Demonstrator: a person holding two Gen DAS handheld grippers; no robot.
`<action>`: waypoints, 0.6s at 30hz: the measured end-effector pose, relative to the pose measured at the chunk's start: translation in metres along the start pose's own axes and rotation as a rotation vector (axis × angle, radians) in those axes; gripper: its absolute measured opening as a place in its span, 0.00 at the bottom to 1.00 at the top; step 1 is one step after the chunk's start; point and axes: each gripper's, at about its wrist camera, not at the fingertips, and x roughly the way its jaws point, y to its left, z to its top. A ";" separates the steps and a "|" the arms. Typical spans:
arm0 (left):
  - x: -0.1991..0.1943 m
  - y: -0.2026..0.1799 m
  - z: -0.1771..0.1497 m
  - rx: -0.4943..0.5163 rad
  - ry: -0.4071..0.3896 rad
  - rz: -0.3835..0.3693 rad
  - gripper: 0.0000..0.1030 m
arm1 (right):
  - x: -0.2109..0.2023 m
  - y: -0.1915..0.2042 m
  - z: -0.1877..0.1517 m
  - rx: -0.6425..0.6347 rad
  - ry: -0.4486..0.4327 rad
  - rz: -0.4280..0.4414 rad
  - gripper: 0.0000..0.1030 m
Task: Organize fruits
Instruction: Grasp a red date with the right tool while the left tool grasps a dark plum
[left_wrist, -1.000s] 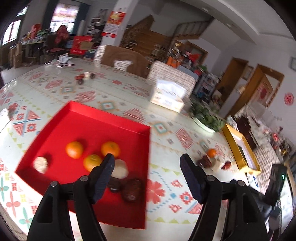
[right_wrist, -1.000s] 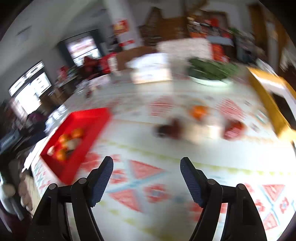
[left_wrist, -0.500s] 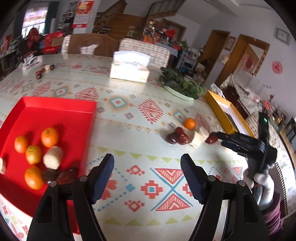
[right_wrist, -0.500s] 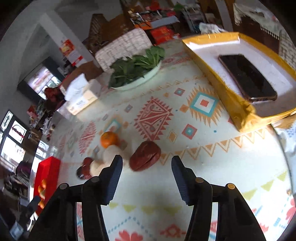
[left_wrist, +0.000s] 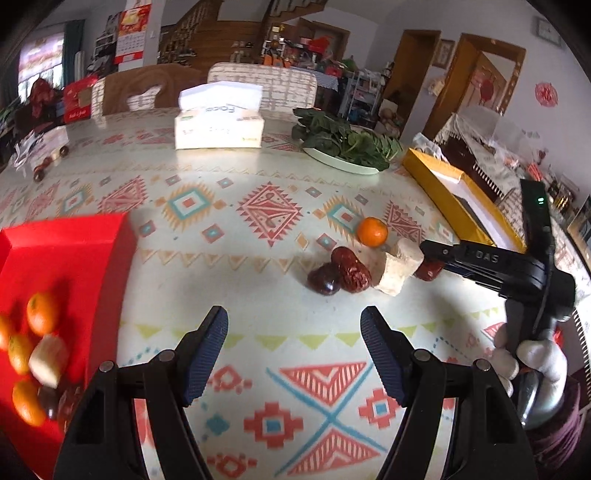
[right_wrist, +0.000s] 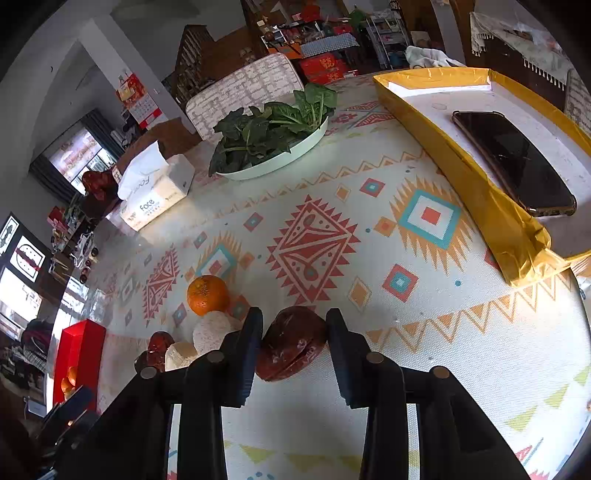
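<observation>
The step in hand looks like the pick-up of one fruit from the loose group on the tabletop (right_wrist: 424, 332); the right tool (right_wrist: 293, 345) has its two fingers narrowed around a red date (right_wrist: 291, 343), both pads touching or almost touching its sides, while the date seems to rest on the cloth — whether the grip is already firm I cannot tell. Just to the left of this tool lie a mandarin (right_wrist: 207, 295), two pale rough chunks and another dark date. The left tool (left_wrist: 294, 354) hangs wide open and holds nothing; the same group lies ahead of it and a little to the right, and the red tray (left_wrist: 66, 266) with mandarins already inside is at its left. The next move, in my judgement, calls for a gentle squeeze, a straight lift, then a carry toward the tray.

The date is oval, wrinkled and glossy, with a crease along its side — probably soft, so hard pressure could dent it; the mandarin is round with dimpled peel; the tabletop cover is woven, with geometric prints; the pads are ribbed and dark.
</observation>
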 end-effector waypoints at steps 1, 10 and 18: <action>0.004 -0.002 0.002 0.011 0.005 0.001 0.72 | -0.001 -0.001 0.000 0.001 0.000 0.006 0.36; 0.055 -0.023 0.016 0.187 0.078 -0.023 0.58 | -0.003 -0.006 -0.001 0.002 0.015 0.049 0.35; 0.071 -0.043 0.022 0.294 0.097 -0.007 0.31 | -0.003 -0.006 -0.002 0.002 0.024 0.065 0.35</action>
